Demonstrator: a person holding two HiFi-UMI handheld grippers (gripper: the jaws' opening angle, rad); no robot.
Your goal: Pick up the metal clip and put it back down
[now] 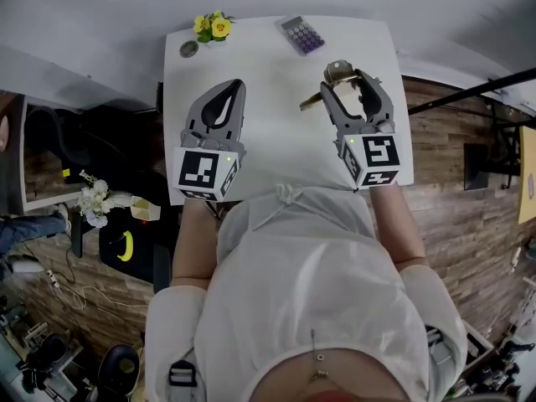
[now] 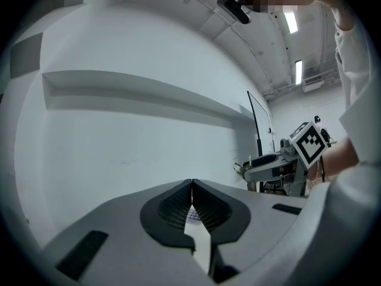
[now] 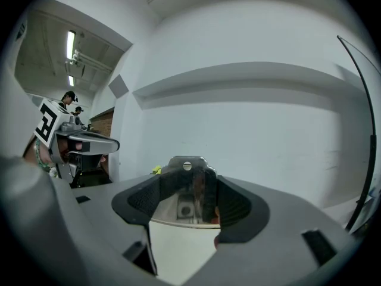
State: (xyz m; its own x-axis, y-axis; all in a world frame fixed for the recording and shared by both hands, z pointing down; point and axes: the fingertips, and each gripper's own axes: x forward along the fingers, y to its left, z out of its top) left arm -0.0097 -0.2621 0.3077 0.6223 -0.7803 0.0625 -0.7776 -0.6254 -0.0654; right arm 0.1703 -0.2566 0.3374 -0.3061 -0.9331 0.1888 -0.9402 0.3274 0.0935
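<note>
Right gripper point(image 1: 347, 84): out over the right half of the table, jaws set fairly wide and clamped on the metal clip, one pad against each side of it.
Metal clip point(image 1: 338, 70): sits right at the tips of the right gripper, and a brass-coloured arm pokes out to the left of the jaws, low over the white top.
Clip up close: in the right gripper view point(image 3: 189, 190) the metal clip point(image 3: 187, 166) fills the gap between the pads, its rounded top with a small hole rising just above them.
Lift: cannot tell whether the clip is clear of the table or resting on it.
Left gripper point(image 1: 235, 90): over the left half of the table, jaws closed tip to tip, with nothing in them.
Left jaws up close: in the left gripper view point(image 2: 191, 188) the ribbed pads meet along one thin line, with only a small gap lower down.
Spacing: the two grippers are side by side, well apart, both pointing away from the person.
Table point(image 1: 268, 153): white, bare in the middle.
Calculator point(image 1: 301, 34): at the far edge, beyond the right gripper and apart from it.
Flowers point(image 1: 213, 27): yellow, at the far left corner.
Dish point(image 1: 189, 48): small, round and grey, just beside the flowers.
</note>
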